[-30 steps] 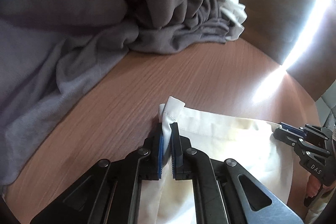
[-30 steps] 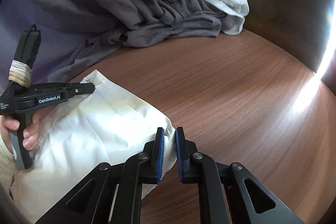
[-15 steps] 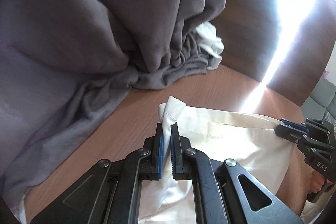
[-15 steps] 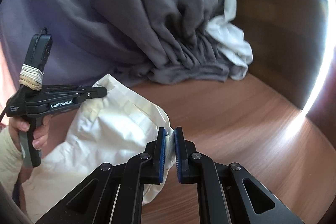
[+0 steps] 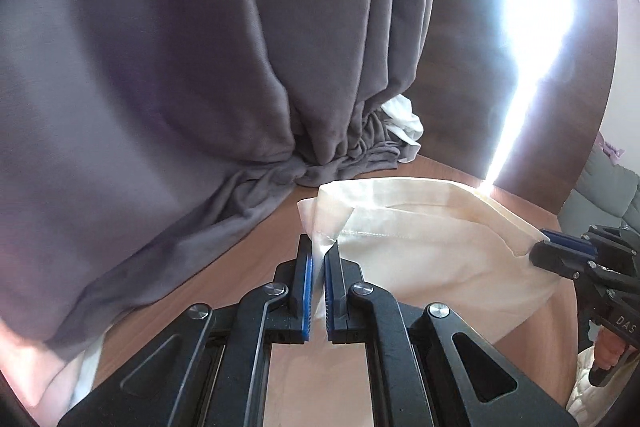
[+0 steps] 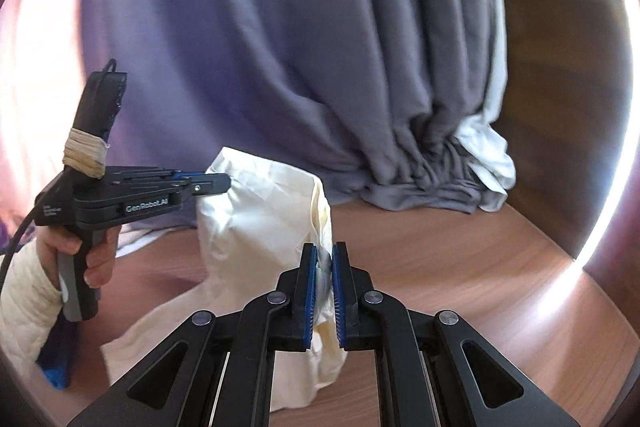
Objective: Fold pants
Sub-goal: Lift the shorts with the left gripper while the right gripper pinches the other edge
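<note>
— Left wrist view first: how far along is the fold?
— Early, I judge. The cream pants (image 5: 420,239) hang lifted at frame centre, above the wooden table (image 5: 240,259), no finished fold visible.
— And the fingers?
— The left gripper (image 5: 316,279) is nearly closed, pinching a waistband corner; the right gripper (image 6: 325,287), at lower centre, clamps the opposite edge. Laying down and folding remain.

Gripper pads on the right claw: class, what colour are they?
Blue, ribbed pads on a black claw; clearest in the right wrist view.
</note>
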`<state>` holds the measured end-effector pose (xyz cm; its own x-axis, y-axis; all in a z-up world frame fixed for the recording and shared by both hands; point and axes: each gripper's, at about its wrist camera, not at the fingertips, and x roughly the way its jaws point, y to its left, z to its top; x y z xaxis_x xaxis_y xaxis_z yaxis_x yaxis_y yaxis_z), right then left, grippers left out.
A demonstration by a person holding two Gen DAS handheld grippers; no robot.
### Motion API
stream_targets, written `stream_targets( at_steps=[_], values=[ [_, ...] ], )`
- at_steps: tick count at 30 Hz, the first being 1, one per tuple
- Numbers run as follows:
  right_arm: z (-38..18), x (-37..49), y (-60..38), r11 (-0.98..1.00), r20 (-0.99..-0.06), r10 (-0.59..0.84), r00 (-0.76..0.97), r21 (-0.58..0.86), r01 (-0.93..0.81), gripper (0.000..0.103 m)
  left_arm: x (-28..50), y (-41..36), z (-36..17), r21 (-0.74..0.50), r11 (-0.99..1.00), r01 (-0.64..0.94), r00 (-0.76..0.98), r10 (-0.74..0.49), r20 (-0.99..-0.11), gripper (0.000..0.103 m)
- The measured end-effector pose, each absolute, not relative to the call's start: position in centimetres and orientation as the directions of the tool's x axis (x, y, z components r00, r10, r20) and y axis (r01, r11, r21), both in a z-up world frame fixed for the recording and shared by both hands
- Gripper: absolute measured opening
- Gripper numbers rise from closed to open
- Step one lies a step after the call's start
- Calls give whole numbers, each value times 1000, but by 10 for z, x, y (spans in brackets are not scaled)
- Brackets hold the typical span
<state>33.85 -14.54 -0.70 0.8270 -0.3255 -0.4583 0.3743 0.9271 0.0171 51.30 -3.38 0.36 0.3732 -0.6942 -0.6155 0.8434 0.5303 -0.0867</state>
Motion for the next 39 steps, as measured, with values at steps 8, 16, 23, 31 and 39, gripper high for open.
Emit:
stream_targets(
  at_steps=[8, 16, 23, 31, 39],
  values=[
    [-1, 330, -74, 972, -487, -204, 849, 2, 234, 9, 491, 38, 7, -32, 596, 803, 459, -651, -605, 7],
    [-11, 331, -28, 998, -560, -55, 826, -1, 66, 9, 464, 99, 1, 28, 674, 738, 531, -555, -640, 7],
    [-30, 330, -1, 990, -659, 107, 744, 0, -142, 9, 431, 145, -20, 47, 737, 674, 555, -464, -691, 7],
    [-67, 327, 20, 941, -783, 241, 573, 45, -334, 9, 408, 173, -48, 76, 790, 608, 549, -349, -760, 8],
    [-94, 324, 25, 874, -859, 324, 396, 111, -474, 10, 378, 179, -61, 88, 838, 539, 540, -264, -799, 30]
  ],
)
